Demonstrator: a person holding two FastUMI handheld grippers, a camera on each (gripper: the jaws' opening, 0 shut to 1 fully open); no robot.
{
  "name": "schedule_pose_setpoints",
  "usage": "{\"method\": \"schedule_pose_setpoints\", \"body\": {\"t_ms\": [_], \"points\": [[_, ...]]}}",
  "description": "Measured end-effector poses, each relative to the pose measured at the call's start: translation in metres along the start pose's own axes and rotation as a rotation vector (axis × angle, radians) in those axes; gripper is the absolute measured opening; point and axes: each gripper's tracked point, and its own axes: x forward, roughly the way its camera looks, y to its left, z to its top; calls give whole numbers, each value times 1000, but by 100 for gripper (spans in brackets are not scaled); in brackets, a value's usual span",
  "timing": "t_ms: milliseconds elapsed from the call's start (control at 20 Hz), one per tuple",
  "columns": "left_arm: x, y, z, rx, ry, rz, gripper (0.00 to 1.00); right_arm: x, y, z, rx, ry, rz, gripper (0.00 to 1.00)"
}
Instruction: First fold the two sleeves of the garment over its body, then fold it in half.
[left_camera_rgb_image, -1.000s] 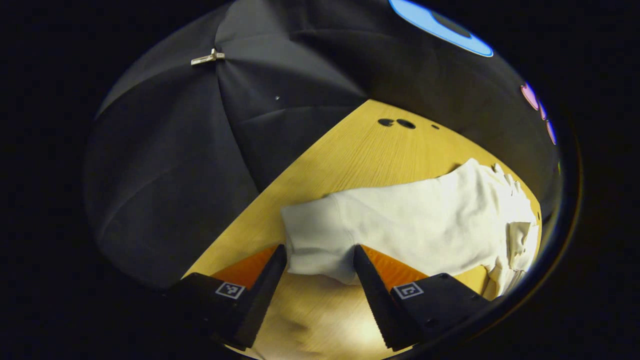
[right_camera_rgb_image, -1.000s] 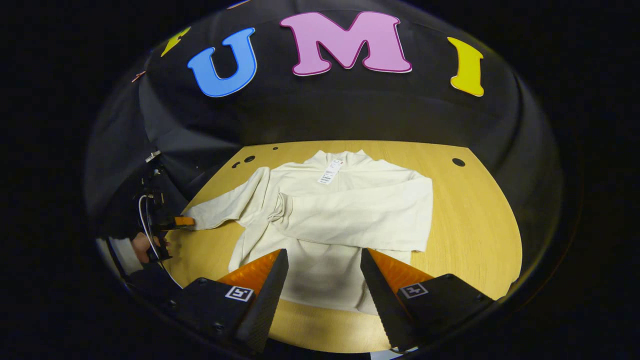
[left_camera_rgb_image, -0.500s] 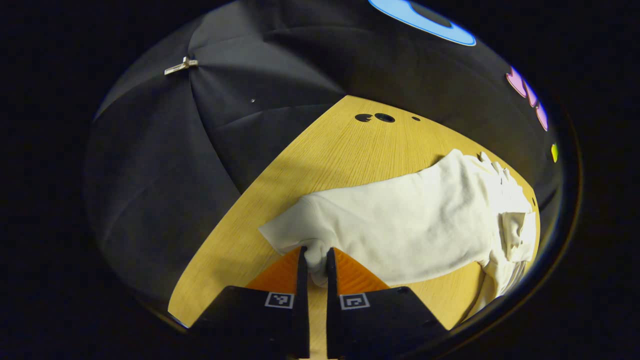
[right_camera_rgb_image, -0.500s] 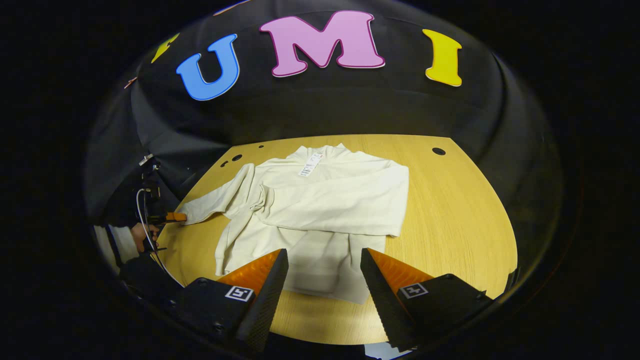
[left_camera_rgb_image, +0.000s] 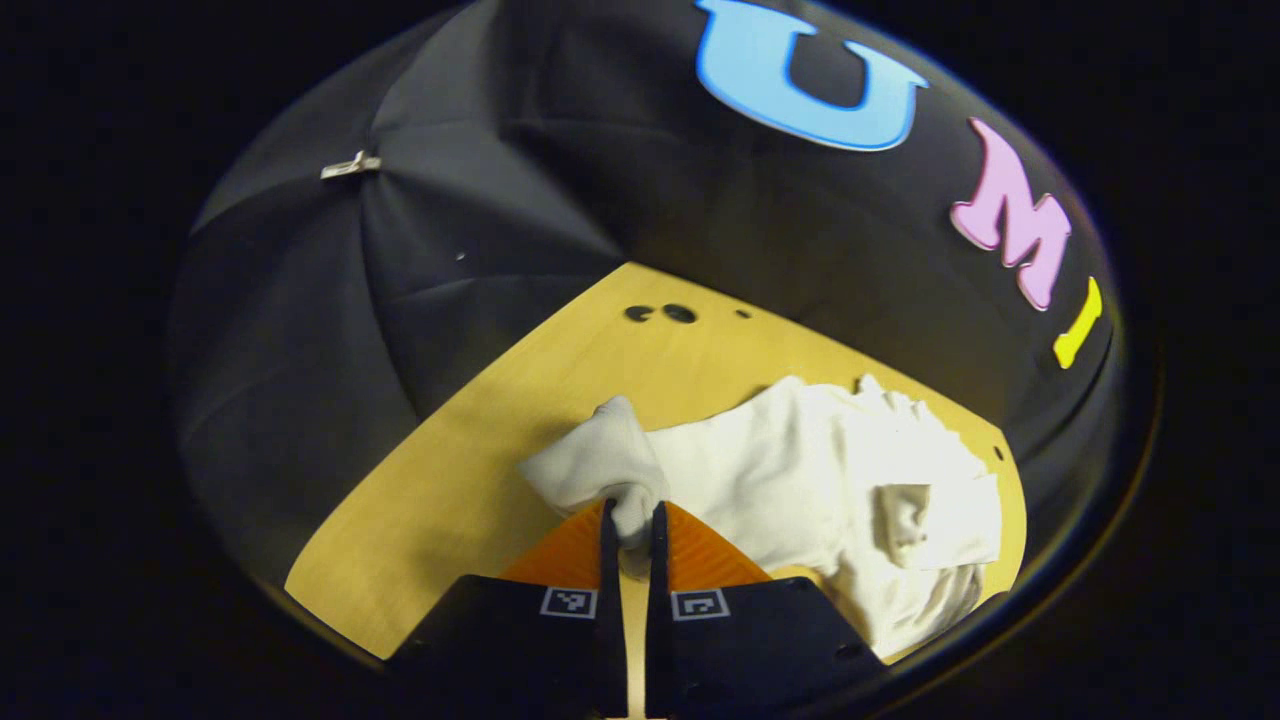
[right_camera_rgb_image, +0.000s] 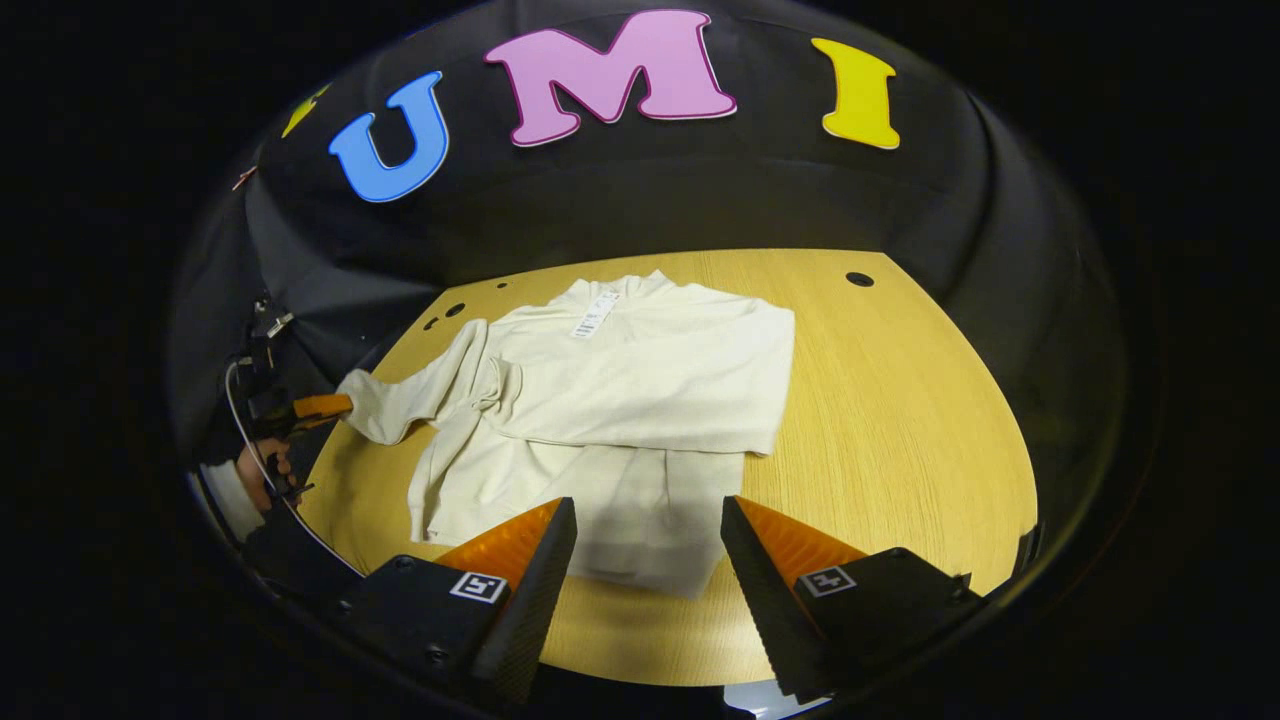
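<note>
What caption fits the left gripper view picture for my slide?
The left gripper pinches the cuff of the cream garment's unfolded sleeve above the wooden table.

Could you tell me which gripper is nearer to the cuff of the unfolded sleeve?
Left. The left gripper is shut on the sleeve cuff, its fingers pinching it. The right gripper hangs open near the sweater's hem, away from the cuff.

Light wooden table (right_camera_rgb_image: 900, 420), black cloth wall (right_camera_rgb_image: 640, 200) behind

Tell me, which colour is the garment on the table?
Plain cream-white garment; the right gripper view shows it best.
</note>
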Motion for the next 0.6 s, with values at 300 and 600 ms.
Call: {"method": "schedule_pose_setpoints", "body": {"t_ms": [300, 600], "points": [[-10, -124, 1, 66, -27, -171, 13, 6, -14, -6, 20, 34, 7, 90], [-9, -218, -24, 103, 2, -258, 12, 11, -29, -12, 50, 56, 31, 90]]}}
